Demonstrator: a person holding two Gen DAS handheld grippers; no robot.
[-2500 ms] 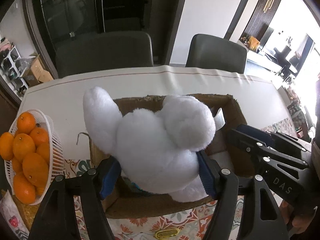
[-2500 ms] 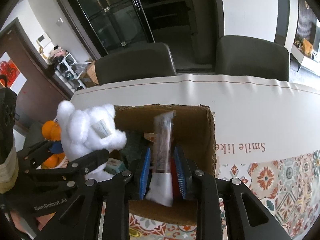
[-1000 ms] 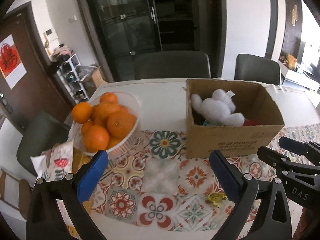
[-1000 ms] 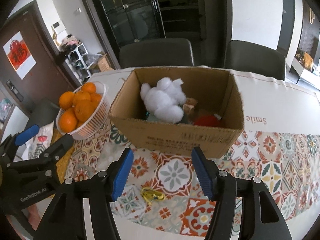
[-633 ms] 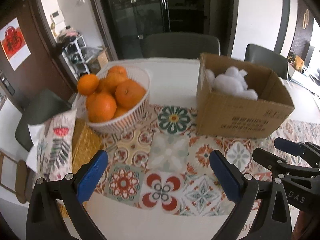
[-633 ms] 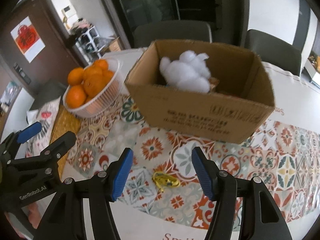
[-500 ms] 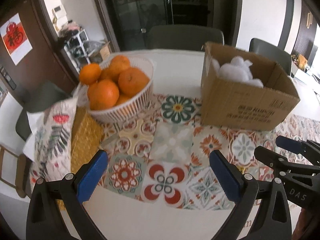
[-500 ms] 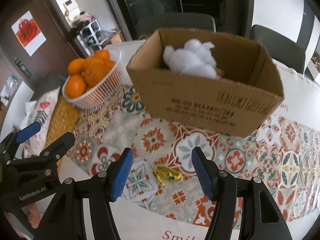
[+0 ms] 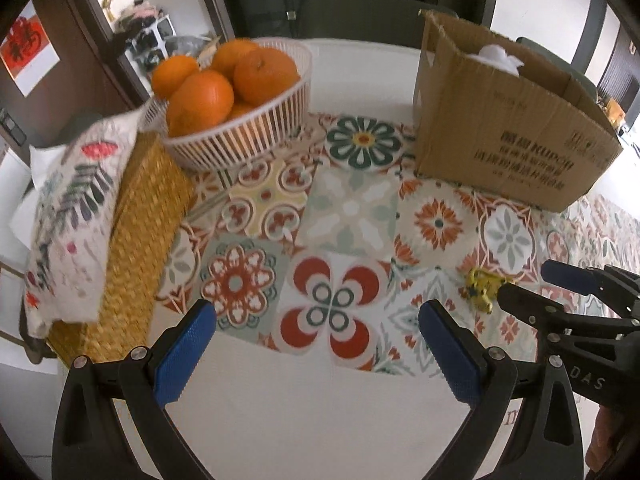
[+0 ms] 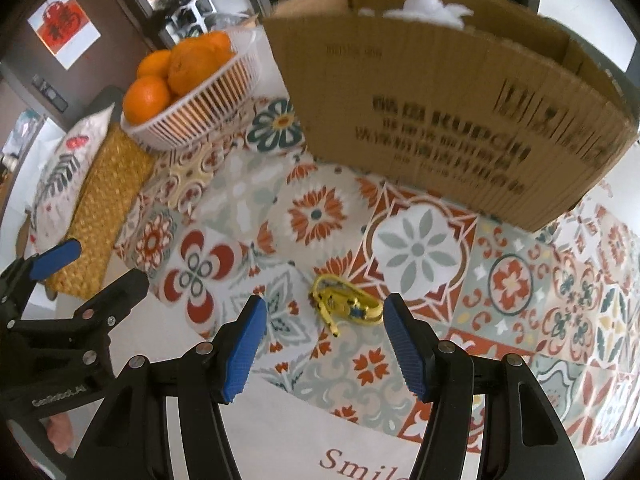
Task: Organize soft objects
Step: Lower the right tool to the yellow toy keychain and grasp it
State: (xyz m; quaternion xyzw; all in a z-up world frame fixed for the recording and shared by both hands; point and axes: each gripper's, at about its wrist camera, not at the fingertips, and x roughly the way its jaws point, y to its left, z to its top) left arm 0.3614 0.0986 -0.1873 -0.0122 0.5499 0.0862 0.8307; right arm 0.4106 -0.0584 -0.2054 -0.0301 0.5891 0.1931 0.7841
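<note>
A brown cardboard box [image 9: 504,136] [image 10: 448,120] stands on the patterned tablecloth, with a white plush toy [image 10: 424,8] [image 9: 500,54] showing over its rim. A small yellow soft toy [image 10: 346,304] [image 9: 484,286] lies on the cloth just ahead of my right gripper [image 10: 324,316], which is open and empty with the toy between its blue pads. My left gripper [image 9: 316,320] is open and empty, low over the cloth to the left; the right gripper's fingers [image 9: 576,280] show at its right.
A white basket of oranges [image 9: 236,120] [image 10: 192,104] stands left of the box. A woven yellow box [image 9: 136,232] with a floral cloth pouch [image 9: 72,208] on it sits at the table's left edge. Dark chairs stand behind the table.
Both grippers let go of their items in the box, opened and drew back and down toward the near table edge. The right gripper now sits close to the yellow toy.
</note>
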